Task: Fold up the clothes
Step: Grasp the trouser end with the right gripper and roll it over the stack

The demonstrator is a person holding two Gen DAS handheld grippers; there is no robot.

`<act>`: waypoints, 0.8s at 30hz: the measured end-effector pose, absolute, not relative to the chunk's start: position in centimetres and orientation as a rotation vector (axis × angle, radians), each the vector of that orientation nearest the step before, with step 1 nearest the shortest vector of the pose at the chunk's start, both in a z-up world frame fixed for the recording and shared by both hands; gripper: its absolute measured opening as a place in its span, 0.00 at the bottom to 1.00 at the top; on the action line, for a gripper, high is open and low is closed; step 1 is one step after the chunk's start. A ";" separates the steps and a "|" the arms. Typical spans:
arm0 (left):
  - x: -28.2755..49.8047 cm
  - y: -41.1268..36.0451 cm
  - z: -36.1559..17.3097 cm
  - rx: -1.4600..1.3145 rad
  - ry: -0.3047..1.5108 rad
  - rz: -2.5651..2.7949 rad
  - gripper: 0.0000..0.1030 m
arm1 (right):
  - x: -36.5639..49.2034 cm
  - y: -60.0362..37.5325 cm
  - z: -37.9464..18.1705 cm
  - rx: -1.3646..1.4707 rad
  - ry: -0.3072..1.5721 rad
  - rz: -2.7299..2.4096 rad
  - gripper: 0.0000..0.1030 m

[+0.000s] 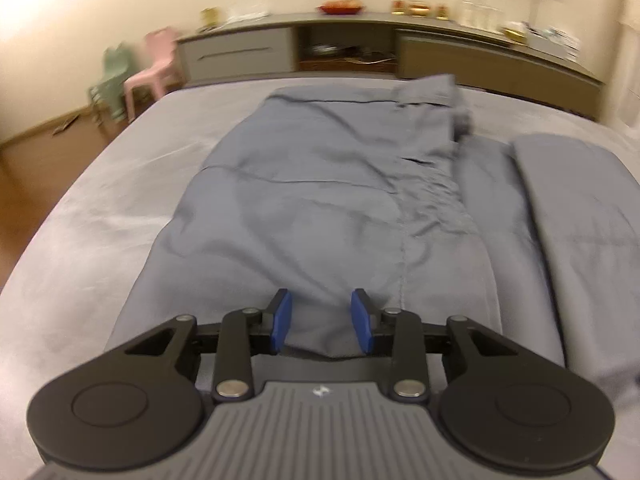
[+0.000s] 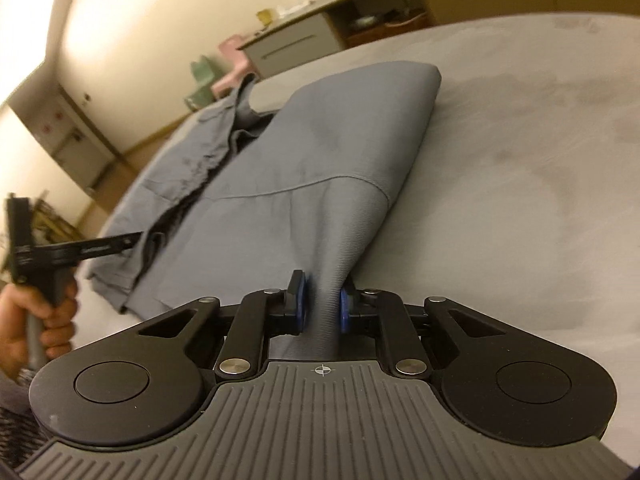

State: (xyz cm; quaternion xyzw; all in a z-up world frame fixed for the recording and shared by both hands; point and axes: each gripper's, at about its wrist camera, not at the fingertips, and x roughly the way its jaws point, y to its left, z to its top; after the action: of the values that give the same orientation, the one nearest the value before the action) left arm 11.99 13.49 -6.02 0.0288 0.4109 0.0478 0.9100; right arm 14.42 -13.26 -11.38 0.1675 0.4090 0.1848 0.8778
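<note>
A grey-blue pair of trousers lies spread on the grey bed. In the left wrist view my left gripper is open, its blue pads either side of the garment's near edge, low over the cloth. In the right wrist view my right gripper is shut on a bunched fold of the trousers, lifting that part off the bed. The left gripper and the hand holding it show at the left edge there, jaws hidden by cloth.
A long low cabinet with small items on top runs along the far wall. A pink chair and a green chair stand beyond the bed's left corner. Wooden floor lies left of the bed.
</note>
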 end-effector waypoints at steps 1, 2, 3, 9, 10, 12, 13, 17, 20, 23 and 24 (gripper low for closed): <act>11.6 12.0 -6.1 0.076 0.839 0.077 0.29 | 14.3 -14.2 -11.2 0.354 0.857 0.371 0.12; 11.0 10.5 -6.2 0.083 0.829 0.047 0.28 | 14.2 -15.1 -11.1 0.358 0.862 0.357 0.11; 10.4 9.0 -6.2 0.091 0.820 0.015 0.28 | 14.1 -16.3 -10.8 0.361 0.860 0.333 0.11; 7.4 4.0 -6.0 0.030 0.845 -0.247 0.32 | 12.1 -24.9 -9.5 0.382 0.831 0.172 0.11; 7.2 4.2 -6.0 -0.007 0.854 -0.267 0.33 | 11.6 -26.2 -9.6 0.412 0.825 0.163 0.12; 6.8 4.6 -5.6 -0.064 0.863 -0.280 0.47 | 10.3 -28.4 -9.9 0.485 0.816 0.165 0.19; 6.7 5.0 -5.0 -0.089 0.853 -0.268 0.52 | 9.6 -29.2 -10.1 0.522 0.812 0.178 0.28; 6.6 3.9 -0.5 -0.152 0.739 -0.217 0.64 | 7.6 -29.9 -10.6 0.557 0.800 0.206 0.72; 8.3 0.0 2.6 -0.192 0.701 -0.265 0.82 | 6.9 -29.9 -10.8 0.503 0.800 0.275 0.59; 12.1 -6.3 4.6 -0.126 0.741 -0.373 0.89 | 6.1 -28.2 -9.6 0.374 0.775 0.273 0.17; 13.5 -8.8 5.0 -0.074 0.759 -0.403 0.91 | 5.9 -27.3 -8.9 0.313 0.752 0.264 0.13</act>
State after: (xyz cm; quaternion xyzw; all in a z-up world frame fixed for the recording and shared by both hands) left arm 13.51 -8.84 4.99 -0.0360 0.3680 -0.1955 0.9083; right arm 5.89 -27.32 -8.90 0.1520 0.3648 0.1280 0.9096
